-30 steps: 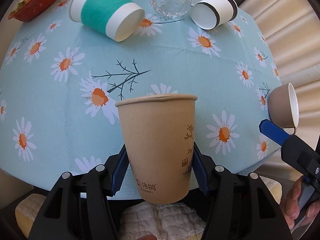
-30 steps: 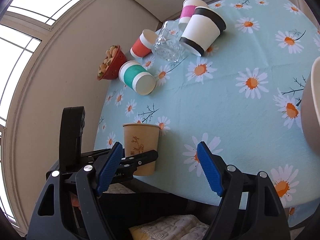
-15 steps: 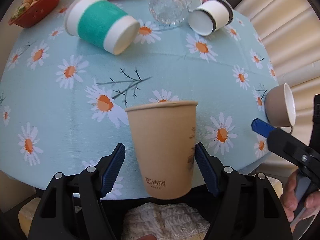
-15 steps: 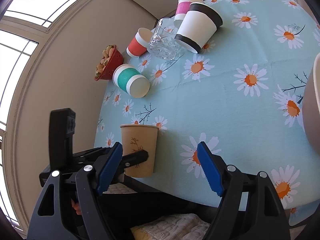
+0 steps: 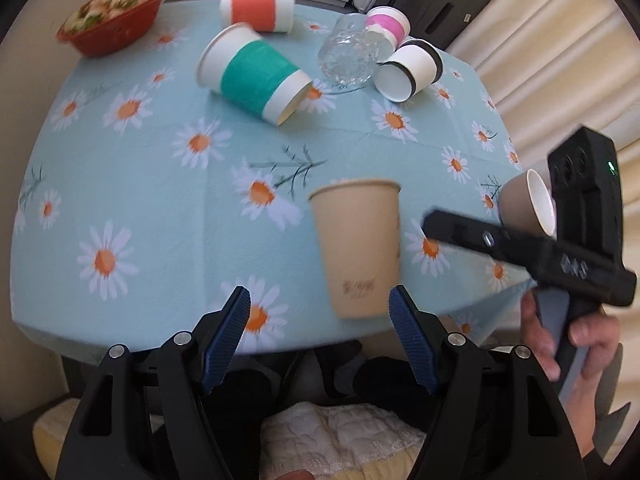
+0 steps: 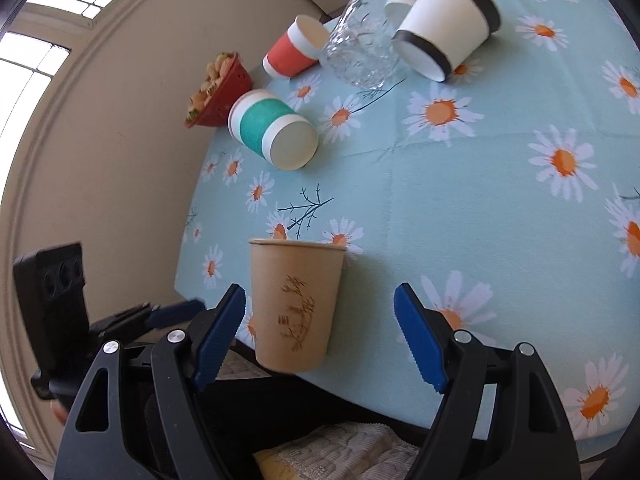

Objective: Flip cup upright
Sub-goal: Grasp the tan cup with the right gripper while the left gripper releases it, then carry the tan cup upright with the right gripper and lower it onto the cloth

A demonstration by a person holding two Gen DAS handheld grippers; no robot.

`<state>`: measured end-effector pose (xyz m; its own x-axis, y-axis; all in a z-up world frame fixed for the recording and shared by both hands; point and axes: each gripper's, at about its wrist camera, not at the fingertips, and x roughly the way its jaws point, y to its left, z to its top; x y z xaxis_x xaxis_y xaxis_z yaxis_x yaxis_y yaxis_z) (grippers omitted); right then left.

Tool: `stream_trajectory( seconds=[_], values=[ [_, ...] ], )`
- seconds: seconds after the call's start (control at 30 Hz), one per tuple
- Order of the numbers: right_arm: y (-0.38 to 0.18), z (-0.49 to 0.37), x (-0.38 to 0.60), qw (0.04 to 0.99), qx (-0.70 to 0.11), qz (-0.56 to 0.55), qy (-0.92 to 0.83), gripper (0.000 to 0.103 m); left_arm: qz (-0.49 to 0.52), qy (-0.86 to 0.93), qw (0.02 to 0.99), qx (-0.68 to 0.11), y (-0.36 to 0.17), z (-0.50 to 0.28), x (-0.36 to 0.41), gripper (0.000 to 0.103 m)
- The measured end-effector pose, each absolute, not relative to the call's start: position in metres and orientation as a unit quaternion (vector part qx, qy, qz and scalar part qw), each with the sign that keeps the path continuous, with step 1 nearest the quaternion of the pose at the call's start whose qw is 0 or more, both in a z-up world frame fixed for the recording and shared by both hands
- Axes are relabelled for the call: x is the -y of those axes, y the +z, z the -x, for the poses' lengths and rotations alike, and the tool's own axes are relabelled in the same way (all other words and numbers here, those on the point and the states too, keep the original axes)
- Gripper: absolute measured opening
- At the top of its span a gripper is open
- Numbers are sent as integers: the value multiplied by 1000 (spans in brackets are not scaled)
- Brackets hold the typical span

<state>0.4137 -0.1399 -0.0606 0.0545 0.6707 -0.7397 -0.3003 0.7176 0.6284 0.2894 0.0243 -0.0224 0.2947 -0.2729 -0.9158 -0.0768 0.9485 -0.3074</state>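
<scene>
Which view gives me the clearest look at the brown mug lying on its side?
The left wrist view. It shows the brown mug on its side near the table's right edge, white inside facing right, partly hidden by the right gripper's black body. The right wrist view does not show the mug at all.

- The brown paper cup (image 5: pixel 358 248), in the lower middle of the left wrist view, carries a small printed mark low on its side, too blurred to read.
- In the right wrist view, lower middle, the same brown paper cup (image 6: pixel 295 306) shows a brown plant drawing with a small seal-like mark beside it; no characters can be made out.
- The right gripper's (image 5: pixel 528 254) black body, at the right of the left wrist view, bears a small embossed mark, unreadable.
- No other writing is legible.
</scene>
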Motion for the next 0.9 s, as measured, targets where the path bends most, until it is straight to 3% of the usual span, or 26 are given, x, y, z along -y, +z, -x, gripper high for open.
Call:
stream_trajectory(
  seconds=[0.3,0.37,0.47,0.9],
  values=[
    [-82,-420,105,687,-632,-125,336,77,156,-56,800,-576,-39,-260,-45,70],
    [-86,-420,101,679,-639,-127,339,69,167,-55,798,-576,-44,-257,-52,70],
    [-90,-422,98,676,-644,-123,337,65,172,-54,800,-573,-49,-254,-60,70],
    [-84,-416,98,696,-628,-103,333,62,221,-71,804,-547,-56,-247,-71,70]
  ],
)
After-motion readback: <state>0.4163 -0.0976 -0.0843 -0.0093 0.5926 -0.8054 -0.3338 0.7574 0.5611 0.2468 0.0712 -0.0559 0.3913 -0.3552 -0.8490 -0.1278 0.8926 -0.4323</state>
